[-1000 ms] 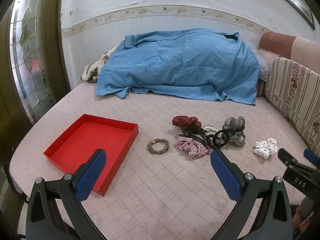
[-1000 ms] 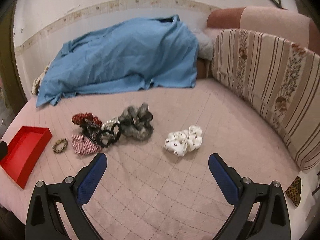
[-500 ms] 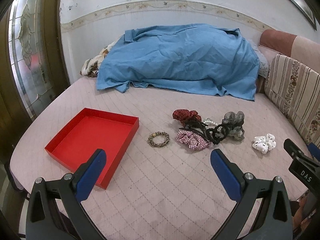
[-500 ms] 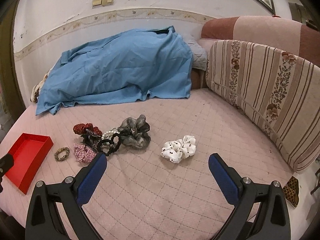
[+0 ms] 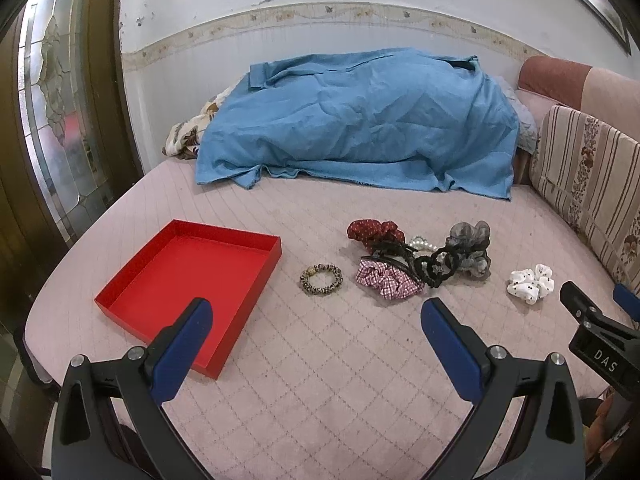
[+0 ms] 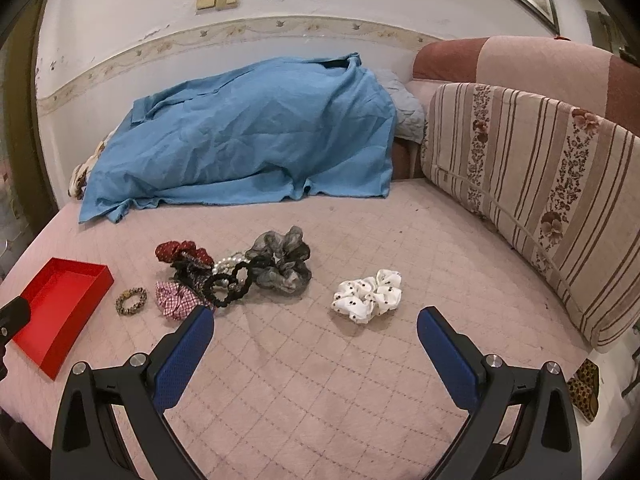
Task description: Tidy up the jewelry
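An empty red tray (image 5: pixel 188 280) (image 6: pixel 60 304) lies on the pink quilted bed at the left. Right of it sit a leopard-print hair tie (image 5: pixel 321 279) (image 6: pixel 131 300), then a heap with a red scrunchie (image 5: pixel 374 231) (image 6: pixel 180 251), a checked scrunchie (image 5: pixel 386 280) (image 6: pixel 176 300), a black hair tie (image 5: pixel 438 266) (image 6: pixel 230 286), pearls (image 6: pixel 230 262) and a grey scrunchie (image 5: pixel 472 246) (image 6: pixel 284 258). A white spotted scrunchie (image 5: pixel 530 283) (image 6: pixel 368 295) lies apart at the right. My left gripper (image 5: pixel 316 322) and right gripper (image 6: pixel 316 330) hover open over the near bed, holding nothing.
A blue sheet (image 5: pixel 360 120) covers a mound at the back of the bed. A striped floral cushion (image 6: pixel 540 184) lines the right side. A glass-panelled door (image 5: pixel 52 120) stands at the left. The right gripper's body (image 5: pixel 600 344) shows in the left wrist view.
Both cameras have pulled back and tilted up a little, so the tray and scrunchies sit farther from the fingertips. Both grippers stayed open. No object on the bed has moved.
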